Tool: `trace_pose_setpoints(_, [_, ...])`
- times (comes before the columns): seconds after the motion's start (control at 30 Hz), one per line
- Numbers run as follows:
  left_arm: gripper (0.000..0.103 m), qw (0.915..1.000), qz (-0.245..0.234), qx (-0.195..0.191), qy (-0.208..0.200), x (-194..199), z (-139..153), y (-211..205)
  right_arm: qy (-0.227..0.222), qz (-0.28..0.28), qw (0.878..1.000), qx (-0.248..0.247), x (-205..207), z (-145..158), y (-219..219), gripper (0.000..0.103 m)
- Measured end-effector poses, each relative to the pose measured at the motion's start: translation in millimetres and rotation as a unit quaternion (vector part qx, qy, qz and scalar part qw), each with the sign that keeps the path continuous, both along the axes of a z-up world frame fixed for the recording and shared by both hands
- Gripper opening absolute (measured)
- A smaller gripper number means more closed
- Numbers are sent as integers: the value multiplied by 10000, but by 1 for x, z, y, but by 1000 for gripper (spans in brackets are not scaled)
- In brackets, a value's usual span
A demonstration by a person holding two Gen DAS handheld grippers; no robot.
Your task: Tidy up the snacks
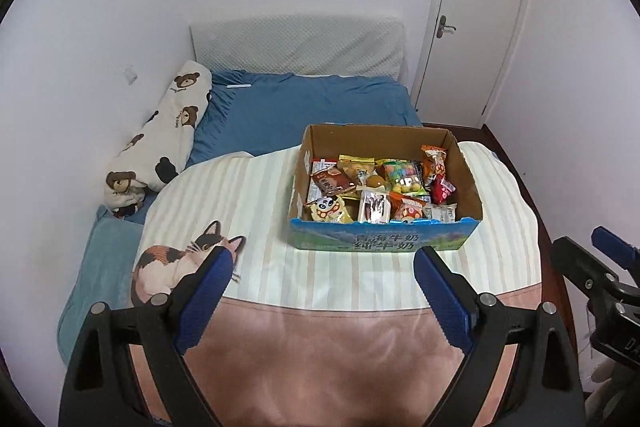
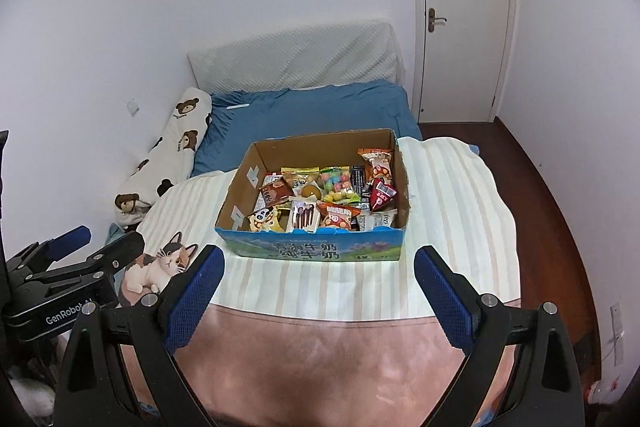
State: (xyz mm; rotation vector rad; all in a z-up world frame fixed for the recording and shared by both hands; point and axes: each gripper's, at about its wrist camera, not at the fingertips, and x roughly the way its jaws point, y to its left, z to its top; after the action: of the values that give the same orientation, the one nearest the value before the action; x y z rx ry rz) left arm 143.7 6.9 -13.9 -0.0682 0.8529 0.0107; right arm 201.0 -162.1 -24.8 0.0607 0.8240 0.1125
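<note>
The left claw (image 1: pixel 322 267) is held wide open with nothing between its ribbed blue pads, and the right claw (image 2: pixel 318 267) is likewise spread and empty. Both are pointed down at a striped, soft blanket (image 1: pixel 256 195) spread on the bed. On it, a rectangular cardboard box (image 1: pixel 382 241) with a glossy printed front is filled with crinkly plastic snack packets (image 1: pixel 376 187).

We hold left gripper (image 1: pixel 322 263) and right gripper (image 2: pixel 316 263) side by side, tilted downward; both jaws wide apart, nothing between pads.
</note>
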Motion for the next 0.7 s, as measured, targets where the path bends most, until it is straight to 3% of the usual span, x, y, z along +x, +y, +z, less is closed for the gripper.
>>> trace_pose_setpoints(0.07, [94, 10000, 23, 43, -55, -4, 1, 1, -23, 12, 10000, -14, -5, 1, 1, 98])
trace_pose_setpoints(0.13, [103, 9999, 28, 102, -106, -7, 1, 0, -67, -16, 9999, -92, -12, 3, 2, 102])
trace_pose_setpoints(0.4, [103, 9998, 83, 13, -171, -8, 1, 3, -342, -88, 9992, -187, -21, 6, 0, 103])
trace_pose_setpoints(0.7, [103, 9991, 323, 207, -179, 21, -14, 5, -382, -442, 9979, -264, 7, -8, -11, 103])
